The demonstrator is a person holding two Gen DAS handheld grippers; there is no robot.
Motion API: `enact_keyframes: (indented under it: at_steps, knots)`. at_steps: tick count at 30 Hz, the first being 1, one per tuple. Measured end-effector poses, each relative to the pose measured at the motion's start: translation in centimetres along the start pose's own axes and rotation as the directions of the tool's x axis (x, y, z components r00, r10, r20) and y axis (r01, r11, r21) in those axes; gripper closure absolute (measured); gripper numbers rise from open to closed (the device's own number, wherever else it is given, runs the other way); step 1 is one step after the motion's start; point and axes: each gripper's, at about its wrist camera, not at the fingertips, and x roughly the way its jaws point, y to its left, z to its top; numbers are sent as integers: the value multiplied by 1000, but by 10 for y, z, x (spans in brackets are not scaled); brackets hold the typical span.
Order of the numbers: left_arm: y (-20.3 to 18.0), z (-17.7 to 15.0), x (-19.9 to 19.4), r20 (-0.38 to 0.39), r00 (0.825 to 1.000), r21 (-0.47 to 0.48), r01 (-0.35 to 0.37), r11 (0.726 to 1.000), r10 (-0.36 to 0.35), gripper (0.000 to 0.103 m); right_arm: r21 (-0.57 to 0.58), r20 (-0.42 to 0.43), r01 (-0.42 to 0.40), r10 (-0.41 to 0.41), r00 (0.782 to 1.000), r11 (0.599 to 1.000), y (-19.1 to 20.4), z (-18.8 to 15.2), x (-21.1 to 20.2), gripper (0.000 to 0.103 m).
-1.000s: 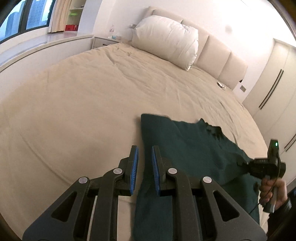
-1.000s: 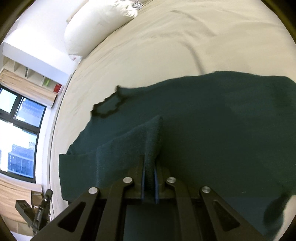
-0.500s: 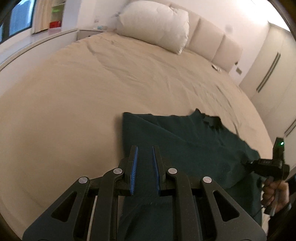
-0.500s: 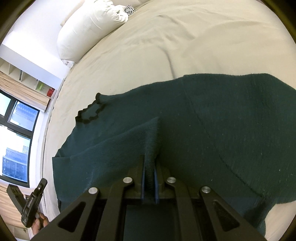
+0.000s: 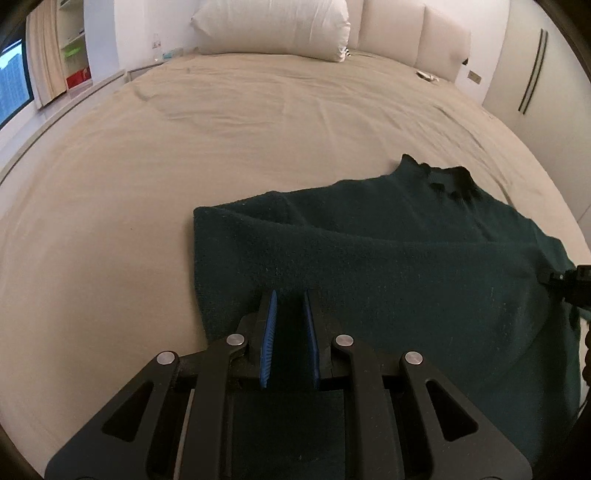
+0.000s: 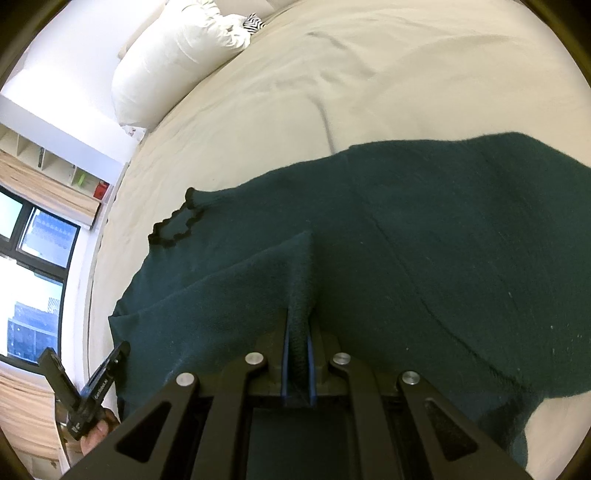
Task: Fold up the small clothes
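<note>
The left tongs [image 5: 290,306] stand over the near left edge of the dark green sweater [image 5: 388,266]. Their ribbed blue pads [image 5: 269,339] are parted by a narrow gap; dark knit shows in it, but whether the pads pinch cloth I cannot tell. The sweater is a fuzzy, towel-like knit, lying spread on the smooth beige bed [image 5: 147,184], with its frilled black collar [image 5: 454,181] at the far right. A plump white pillow [image 5: 273,26] leans against the padded headboard [image 5: 443,40].

A second ago the left tongs looked past the sweater's left edge onto bare sheet; now they have come down and across, so the knit fills the space beneath them. The right tongs [image 6: 297,321] have hardly shifted and keep their pads pressed together on a raised ridge of the sweater [image 6: 424,240].

The right wrist view alone shows that pinched fold, a seam running across the flat cloth, the window [image 6: 33,266] and the left tongs from outside, gripped in a hand [image 6: 98,435]. The left wrist view alone shows the wardrobe door [image 5: 532,74] and only a dark sliver of the right tongs at its right border.
</note>
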Motion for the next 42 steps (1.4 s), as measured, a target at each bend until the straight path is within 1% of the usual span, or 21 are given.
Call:
enact_keyframes:
  at_steps: [4,9,10,12,13,16,18,20,21,23,25,27,28,30,31,33,35,37,39,40,42]
  knots:
    - [-1,-3,-1,5,1000,13,-9,1000,9,88,8,7,1,-1,1000,1000,1,-2,-1,95]
    - [-7,-8,2,22,999,51,-26,998,25,88,41,-15,-71,71,997,997,-15,2,2,95]
    - [-6,-8,-2,19,1000,44,-20,999,19,88,32,-3,-31,31,1000,999,-13,0,-6,94]
    - [-6,-8,-16,42,999,22,-18,1000,17,88,-8,80,77,-76,994,997,-1,-4,-28,78]
    - [-8,-9,-24,69,997,24,-25,999,23,88,-21,127,95,-92,988,995,6,-6,-38,76]
    - [-14,-13,-19,67,997,39,-38,999,36,88,-68,141,-61,70,988,996,31,-12,-43,72]
    - [-14,-19,-4,32,998,49,-46,998,45,88,-115,92,-166,176,980,979,48,-18,-25,54]
    - [-15,-22,-2,56,997,69,-56,996,52,88,-108,37,-171,176,984,979,47,-20,0,42]
    - [-16,-22,-4,52,997,73,-60,996,56,88,-78,22,-145,147,989,986,38,-21,12,53]
    - [-15,-20,-7,38,998,73,-54,996,51,88,9,60,-178,177,982,984,11,-22,7,82]
    - [-11,-20,-19,61,998,35,-29,999,27,88,89,128,-208,196,972,974,-20,-26,-20,80]
    - [-8,-21,-34,112,994,-6,-15,1000,15,88,126,234,-174,141,962,977,-49,-32,-57,52]
    - [-9,-21,-43,141,990,-19,-7,1000,10,88,167,321,-173,112,940,971,-76,-39,-86,45]
    - [-13,-23,-61,197,980,-37,17,999,-10,88,244,410,-161,48,911,956,-118,-49,-125,36]
    - [-16,-23,-70,223,974,-46,36,998,-25,86,307,446,-136,-16,895,942,-146,-55,-147,36]
    - [-26,-22,-86,254,967,-54,48,997,-33,67,425,490,-131,-106,865,896,-196,-68,-181,34]
    - [-36,-22,-102,300,954,-69,24,997,-2,6,552,490,-133,-192,850,823,-247,-83,-207,34]
    - [-45,-26,-126,408,912,-91,6,996,32,0,626,485,-166,-213,848,762,-280,-94,-218,36]
    - [-53,-26,-141,476,879,-62,50,997,-15,0,634,515,-229,-183,837,738,-296,-99,-223,36]
    - [-58,-24,-145,478,878,-48,69,996,-38,0,637,514,-235,-177,840,735,-299,-97,-222,36]
    - [-67,-19,-147,452,890,-30,79,996,-57,0,634,510,-231,-175,842,738,-296,-91,-216,31]
